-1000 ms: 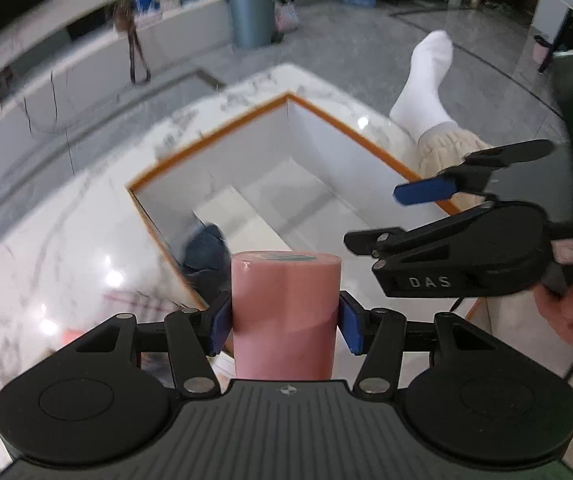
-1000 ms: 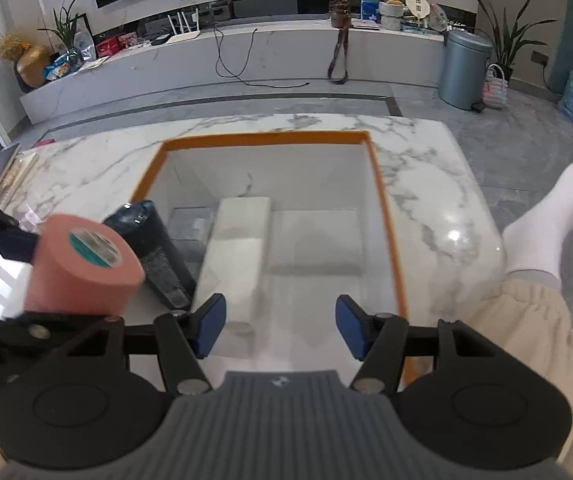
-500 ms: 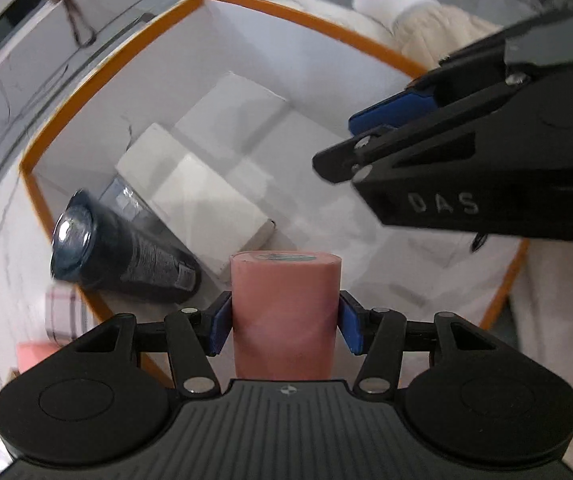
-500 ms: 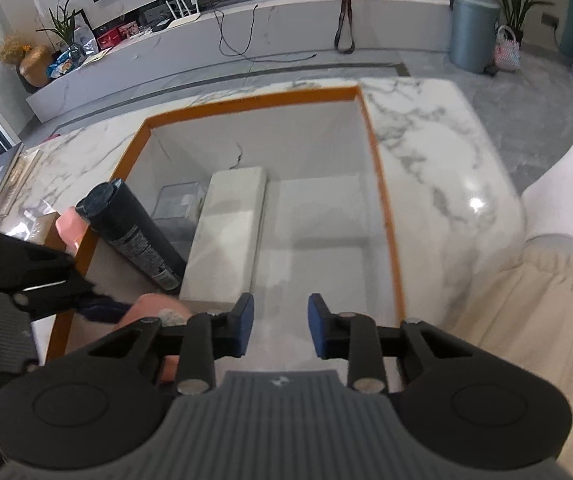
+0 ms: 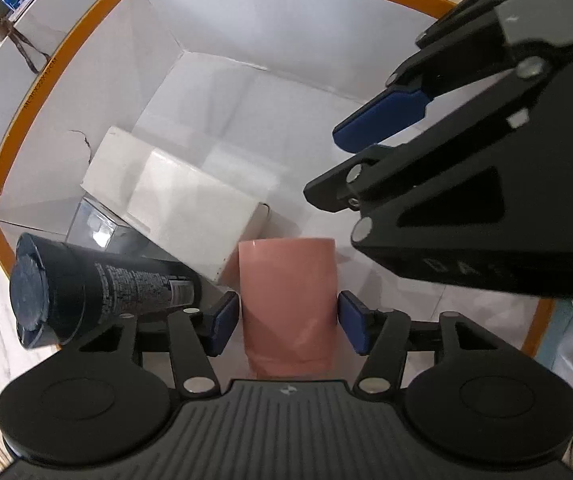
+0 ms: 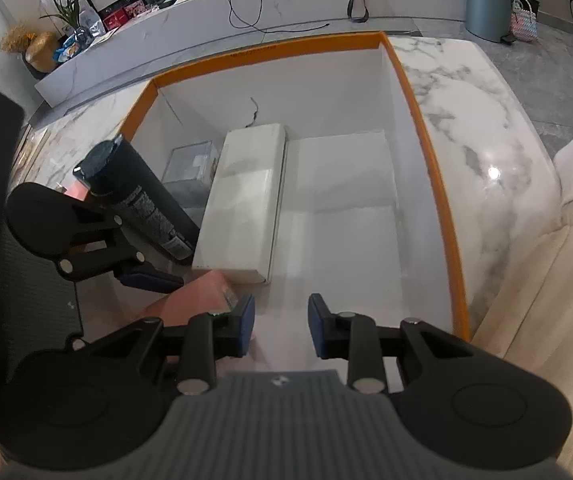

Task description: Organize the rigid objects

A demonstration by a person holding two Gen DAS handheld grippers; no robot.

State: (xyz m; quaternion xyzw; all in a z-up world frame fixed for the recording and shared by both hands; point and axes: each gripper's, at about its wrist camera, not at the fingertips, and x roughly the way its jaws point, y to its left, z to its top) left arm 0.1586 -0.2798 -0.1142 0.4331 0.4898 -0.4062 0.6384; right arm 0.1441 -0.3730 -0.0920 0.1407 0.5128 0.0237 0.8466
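My left gripper holds a pink cylinder inside the white box with an orange rim, near the box's front. The pads look slightly apart from the cylinder's sides. The cylinder also shows in the right wrist view, beside my left gripper. My right gripper is empty, its jaws narrowly apart, over the box's front edge. In the box lie a white carton, a clear case and a black can that leans on the left wall.
The box sits on a white marble table. A person's leg in cream trousers is at the right. A grey bin and a long low shelf stand on the far side of the room.
My left gripper has gone down into the box with the pink cylinder, and its pads have eased off slightly. My right gripper has moved forward over the box and narrowed its jaws.
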